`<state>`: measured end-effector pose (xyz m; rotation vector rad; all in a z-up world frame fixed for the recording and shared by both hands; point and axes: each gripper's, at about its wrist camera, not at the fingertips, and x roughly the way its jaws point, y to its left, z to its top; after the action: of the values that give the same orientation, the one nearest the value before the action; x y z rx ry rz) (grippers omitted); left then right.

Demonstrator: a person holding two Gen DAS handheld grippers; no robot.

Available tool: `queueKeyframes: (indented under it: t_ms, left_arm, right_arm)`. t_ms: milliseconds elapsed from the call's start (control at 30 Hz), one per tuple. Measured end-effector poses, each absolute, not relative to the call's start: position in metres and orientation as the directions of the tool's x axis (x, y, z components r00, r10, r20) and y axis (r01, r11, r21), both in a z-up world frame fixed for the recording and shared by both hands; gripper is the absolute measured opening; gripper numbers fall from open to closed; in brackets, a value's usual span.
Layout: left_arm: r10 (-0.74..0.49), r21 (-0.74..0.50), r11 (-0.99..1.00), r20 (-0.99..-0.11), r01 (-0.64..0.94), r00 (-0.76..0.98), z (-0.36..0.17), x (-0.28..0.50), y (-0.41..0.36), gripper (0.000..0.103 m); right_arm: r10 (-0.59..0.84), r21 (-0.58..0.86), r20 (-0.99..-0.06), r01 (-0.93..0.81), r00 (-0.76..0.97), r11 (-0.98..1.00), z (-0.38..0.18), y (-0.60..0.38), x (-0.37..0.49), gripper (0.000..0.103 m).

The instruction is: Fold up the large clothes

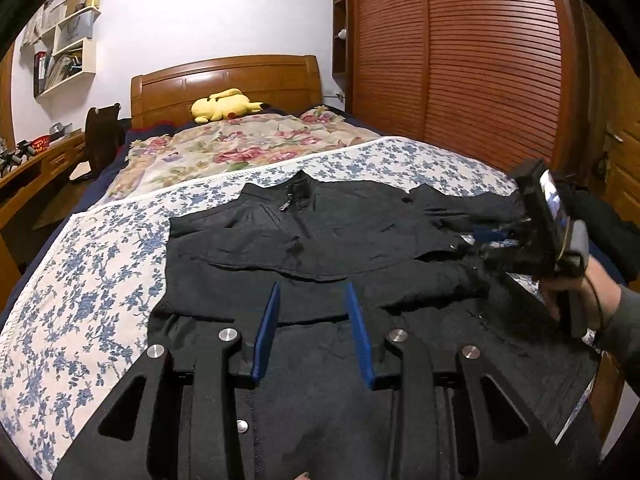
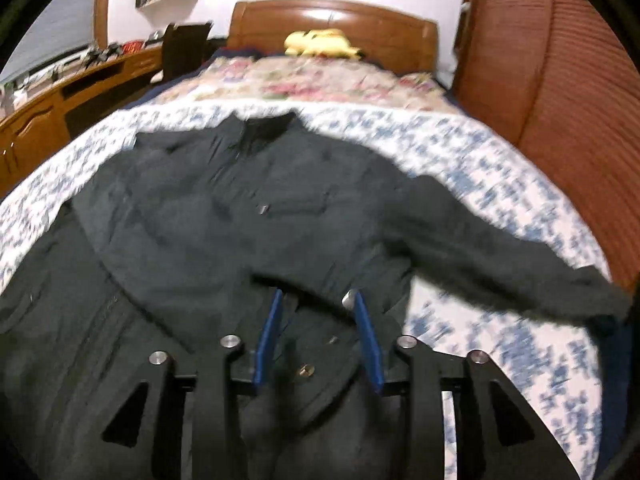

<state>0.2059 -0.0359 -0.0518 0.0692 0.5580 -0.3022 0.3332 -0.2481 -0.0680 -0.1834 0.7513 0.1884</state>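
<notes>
Left wrist view: black jacket (image 1: 304,240) lies spread on the blue-flowered sheet (image 1: 80,280) of the bed, collar toward the headboard (image 1: 224,88), zip closed at the neck. Left gripper (image 1: 314,308) hovers over the lower front, blue pads apart, no cloth between them. Jacket hem is cut off by the gripper body at the bottom edge. Right gripper (image 1: 486,240) enters from the right, held in a hand (image 1: 560,300); its tips are dark against the sleeve and hard to separate there.

Right wrist view is motion-blurred. Right gripper (image 2: 318,316) shows pads apart above the jacket (image 2: 240,208), nothing pinched. One sleeve (image 2: 520,264) stretches out right, cuff lost at the frame edge. Yellow plush toy (image 2: 320,42) sits by the headboard, details smeared. Wall shelf (image 1: 68,48) holds books; no spine or label is readable anywhere.
</notes>
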Motion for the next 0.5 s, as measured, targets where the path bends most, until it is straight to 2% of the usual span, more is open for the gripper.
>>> queueKeyframes:
  t_ms: [200,333,500]
  left_arm:
    - [-0.276,-0.018,0.948,-0.545,0.318,0.791,-0.058,0.212,-0.052,0.036]
    - [-0.282,-0.015,0.944,-0.556,0.33,0.782,-0.062,0.216,-0.062,0.036]
    - [-0.285,-0.001,0.938,-0.566,0.345,0.774,-0.067,0.217,-0.073,0.036]
  right_arm:
    - [0.113,-0.079,-0.776,-0.273,0.621,0.959,-0.104,-0.253,0.357,0.04]
    - [0.165,-0.018,-0.768,-0.279,0.618,0.96,-0.101,-0.265,0.36,0.04]
    - [0.171,-0.039,-0.716,-0.283,0.677,0.958,-0.079,-0.293,0.353,0.042]
